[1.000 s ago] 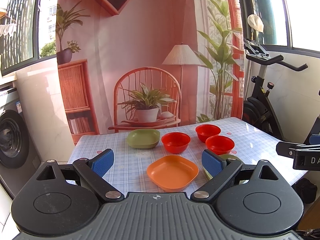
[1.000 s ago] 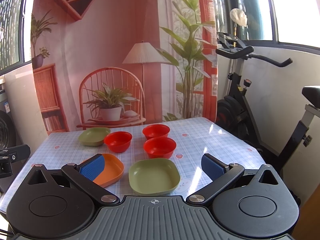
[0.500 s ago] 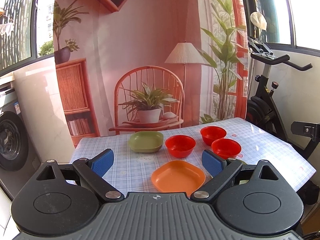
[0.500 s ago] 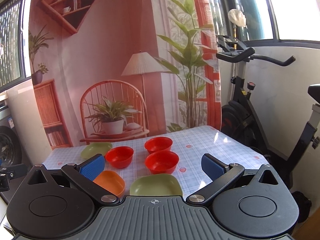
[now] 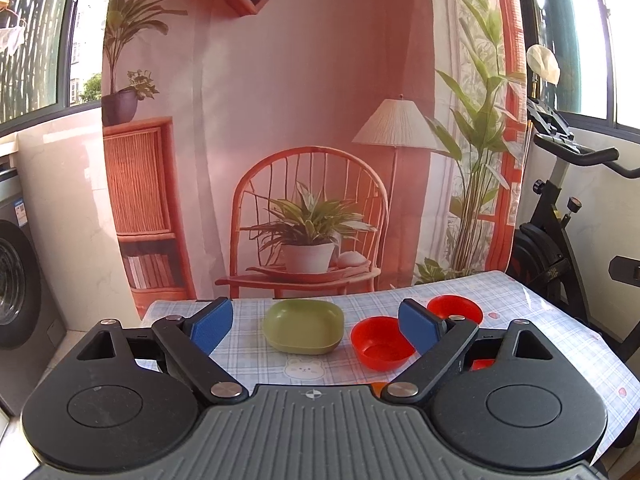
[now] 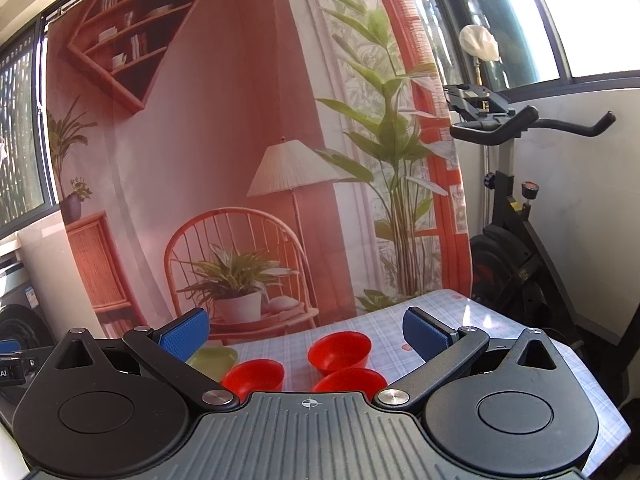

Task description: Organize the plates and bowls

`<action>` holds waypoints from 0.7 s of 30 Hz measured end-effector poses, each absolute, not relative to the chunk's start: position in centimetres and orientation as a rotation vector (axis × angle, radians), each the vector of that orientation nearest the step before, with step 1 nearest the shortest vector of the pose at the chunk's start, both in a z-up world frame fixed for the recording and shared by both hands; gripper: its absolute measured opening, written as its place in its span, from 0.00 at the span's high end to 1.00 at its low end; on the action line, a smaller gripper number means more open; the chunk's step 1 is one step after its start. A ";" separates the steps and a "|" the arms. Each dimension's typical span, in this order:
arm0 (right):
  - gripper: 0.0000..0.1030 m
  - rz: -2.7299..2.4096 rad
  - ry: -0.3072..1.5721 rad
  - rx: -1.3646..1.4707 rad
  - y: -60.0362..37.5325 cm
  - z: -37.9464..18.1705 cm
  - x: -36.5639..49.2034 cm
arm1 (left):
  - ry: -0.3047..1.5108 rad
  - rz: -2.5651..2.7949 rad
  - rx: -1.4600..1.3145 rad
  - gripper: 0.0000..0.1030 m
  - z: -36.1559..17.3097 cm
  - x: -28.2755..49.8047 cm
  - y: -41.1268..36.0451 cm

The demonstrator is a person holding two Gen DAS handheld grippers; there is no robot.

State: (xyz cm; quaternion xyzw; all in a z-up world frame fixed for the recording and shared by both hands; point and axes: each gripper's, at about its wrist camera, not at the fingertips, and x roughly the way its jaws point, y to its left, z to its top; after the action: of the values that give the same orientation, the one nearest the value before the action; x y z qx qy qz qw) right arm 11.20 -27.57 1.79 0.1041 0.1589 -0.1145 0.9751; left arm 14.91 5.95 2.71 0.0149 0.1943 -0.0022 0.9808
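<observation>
**A:** Two grippers, both spread wide and empty. Left gripper [image 5: 316, 326]: blue pads apart, just narrowed a touch, nothing between them. Right gripper [image 6: 304, 334]: equally spread, nothing held.

**B:** Position of the ware?

**A:** All on the checked-cloth table [image 5: 540, 320]. Green squarish plastic dish [image 5: 304, 330] straight ahead of and below the left jaws, centred in their gap, clear of both pads, long axis crosswise to the pointing line. Red round plastic bowl [image 5: 380, 346] just beside it, toward the right-hand pad. Second red bowl [image 5: 456, 308] farther back, partly behind that pad. Right gripper facing those two bowls plus a third red bowl [image 6: 352, 380] nearest its body, with the green dish off toward its left pad.

**B:** Nearer hand?

**A:** Probably left for the green dish, right for the red bowls.

**B:** Change from a second ago?

**A:** Both grippers drawn back from the table and raised a little, the right one also rolled. Orange squarish plastic plate, then in full view between the left jaws, now only a sliver [image 5: 376, 386] under the gripper body. Ware itself apparently unmoved.
</observation>
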 end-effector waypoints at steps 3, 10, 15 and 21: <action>0.00 -0.199 0.348 0.226 -27.5 1.2 13.6 | 0.368 -0.021 0.055 0.12 2.7 17.0 6.9; 0.00 -0.232 0.467 0.172 -24.8 -1.7 18.8 | 0.388 -0.028 0.165 0.12 1.9 21.5 8.2; 0.01 -0.171 0.533 0.158 -22.9 -4.4 22.2 | 0.418 0.018 0.132 0.12 0.5 24.8 10.4; 0.05 -0.115 0.581 0.073 -20.9 -5.9 27.0 | 0.468 0.032 0.152 0.18 -2.3 29.7 12.8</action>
State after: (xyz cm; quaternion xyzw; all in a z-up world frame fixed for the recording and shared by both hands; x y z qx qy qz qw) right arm 26.98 -20.86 -5.87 0.0360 0.2863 -0.0565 0.9558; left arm 29.71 12.79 -2.26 0.0753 0.2315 0.0156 0.9698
